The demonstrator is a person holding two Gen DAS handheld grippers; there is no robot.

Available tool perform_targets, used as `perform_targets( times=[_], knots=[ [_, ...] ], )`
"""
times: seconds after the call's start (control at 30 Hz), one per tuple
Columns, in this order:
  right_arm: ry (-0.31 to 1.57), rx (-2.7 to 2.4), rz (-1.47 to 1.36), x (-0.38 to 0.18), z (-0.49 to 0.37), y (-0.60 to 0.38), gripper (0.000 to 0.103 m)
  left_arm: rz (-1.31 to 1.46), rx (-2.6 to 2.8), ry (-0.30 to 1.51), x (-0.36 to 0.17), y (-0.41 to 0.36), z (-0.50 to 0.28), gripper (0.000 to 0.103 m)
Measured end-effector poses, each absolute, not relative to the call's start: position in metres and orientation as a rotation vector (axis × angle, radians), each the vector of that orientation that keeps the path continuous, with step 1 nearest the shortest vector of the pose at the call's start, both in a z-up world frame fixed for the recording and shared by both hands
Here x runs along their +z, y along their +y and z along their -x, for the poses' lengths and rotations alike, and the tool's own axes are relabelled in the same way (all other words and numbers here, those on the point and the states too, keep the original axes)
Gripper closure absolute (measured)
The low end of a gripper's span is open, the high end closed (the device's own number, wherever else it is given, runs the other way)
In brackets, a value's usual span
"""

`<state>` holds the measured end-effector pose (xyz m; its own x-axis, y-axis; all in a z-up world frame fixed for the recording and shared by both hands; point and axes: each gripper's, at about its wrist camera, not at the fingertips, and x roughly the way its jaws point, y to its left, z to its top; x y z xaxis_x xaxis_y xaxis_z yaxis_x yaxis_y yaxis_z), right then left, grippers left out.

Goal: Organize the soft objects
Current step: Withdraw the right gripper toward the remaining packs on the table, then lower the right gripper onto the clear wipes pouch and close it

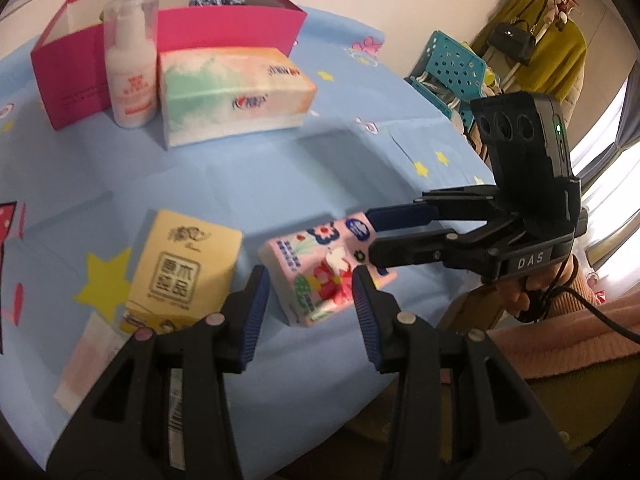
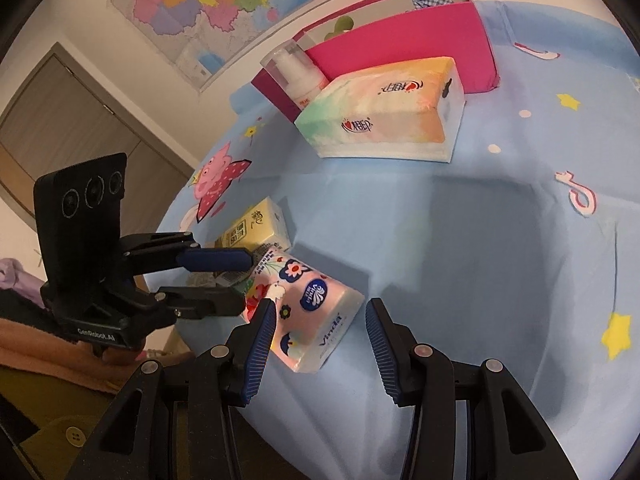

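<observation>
Beside the yellow tissue pack (image 1: 186,268), on the blue cartoon-print bench cover (image 1: 248,176), the pink floral Vinda tissue pack (image 1: 324,268) is found lying tilted, nearer the bench edge than the large pastel tissue pack (image 1: 232,92), the lotion bottle (image 1: 130,68) and the open pink box (image 1: 168,28) behind it. Both grippers are pointed steeply down at the floral pack from opposite ends. The left gripper (image 1: 310,300) is held part-open with the pack's near end just between its pads; no squeeze can be seen. The right gripper (image 2: 320,332) is likewise held part-open, one pad overlapping the pack's corner, the other well clear of it; firm contact cannot be confirmed. For a clean lift, one gripper should probably be centred across the pack's narrow sides before being closed, and only gentle pressure should be used, since the soft wrapper is likely to buckle. The pink box appears the probable destination.
</observation>
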<state>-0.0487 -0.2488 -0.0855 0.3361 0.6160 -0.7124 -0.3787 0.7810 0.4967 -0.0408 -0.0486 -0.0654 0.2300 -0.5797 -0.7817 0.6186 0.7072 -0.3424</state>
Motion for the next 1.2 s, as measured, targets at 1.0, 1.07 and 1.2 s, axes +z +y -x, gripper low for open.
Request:
perform_targets(
  times=[1.0,1.07,1.2],
  knots=[
    [1.053,1.03,-0.119,-0.073,0.059,-0.13,0.056,0.064,-0.483,0.957,-0.053,0.088,0.049,0.059],
    [1.077,1.054,-0.093,-0.078,0.065,-0.117,0.056,0.08,-0.468,0.979,-0.06,0.094,0.044,0.059],
    [1.138,1.046,-0.068,-0.089,0.073,-0.101,0.056,0.108,-0.469,1.008,-0.071,0.103,0.043,0.059]
  ],
)
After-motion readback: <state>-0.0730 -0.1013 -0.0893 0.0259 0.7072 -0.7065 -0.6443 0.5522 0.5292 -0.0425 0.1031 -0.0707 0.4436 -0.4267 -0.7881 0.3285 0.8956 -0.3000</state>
